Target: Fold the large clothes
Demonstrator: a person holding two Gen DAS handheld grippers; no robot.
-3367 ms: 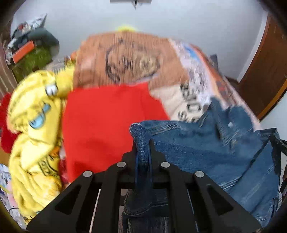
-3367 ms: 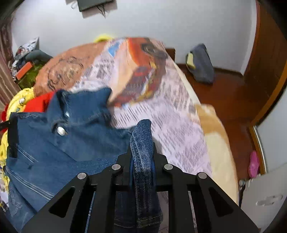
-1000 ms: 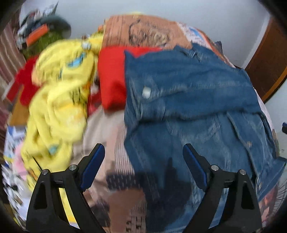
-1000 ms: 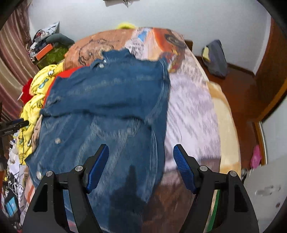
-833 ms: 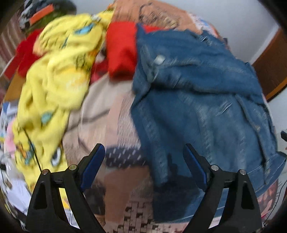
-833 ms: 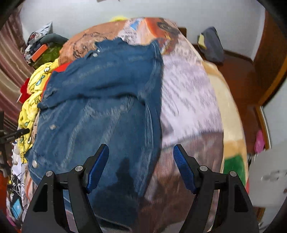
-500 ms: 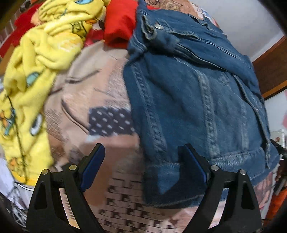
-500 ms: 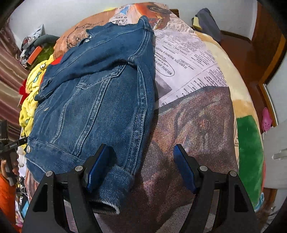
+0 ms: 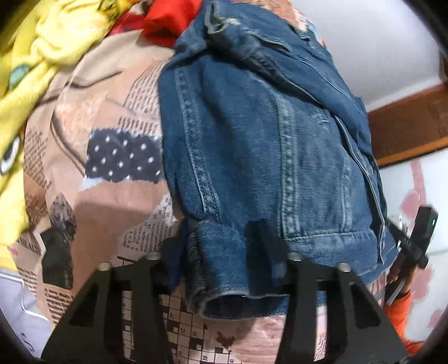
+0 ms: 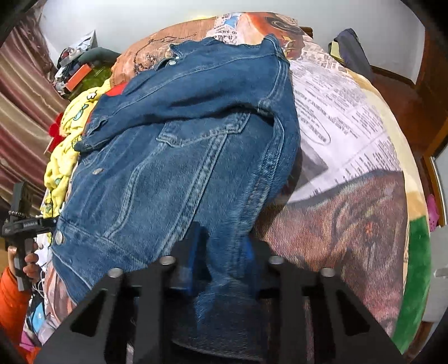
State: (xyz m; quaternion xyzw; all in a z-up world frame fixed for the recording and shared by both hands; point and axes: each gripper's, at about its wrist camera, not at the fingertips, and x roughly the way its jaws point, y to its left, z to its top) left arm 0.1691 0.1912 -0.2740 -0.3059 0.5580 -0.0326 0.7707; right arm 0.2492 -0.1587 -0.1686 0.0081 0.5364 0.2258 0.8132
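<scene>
Denim jacket (image 9: 252, 145) lies spread on the bed (image 9: 112, 179), over a collage-print blanket, collar end toward 12 o'clock in both wrist views, hem toward 6. Left gripper (image 9: 221, 252) sits at 6 o'clock of its view, right at the jacket's near corner; its jaws have just been closing and now clamp a bunched cuff or hem fold that spills out toward 6 o'clock between the fingers. Right gripper (image 10: 221, 252) also at 6 o'clock of its view, jaws have just been closing, now pinched on the denim at the jacket's other near edge, blue pads pressed into the fabric on both sides. From the right wrist the jacket fills 9 to 12 o'clock, bare blanket at 2 to 4. Yellow cartoon-print fabric (image 9: 25, 84) lies at 9 to 11 o'clock in the left view, red cloth (image 9: 168, 25) at 12, touching the jacket's far end. Orange sleeve (image 10: 11, 302) at 8 o'clock in the right view.
</scene>
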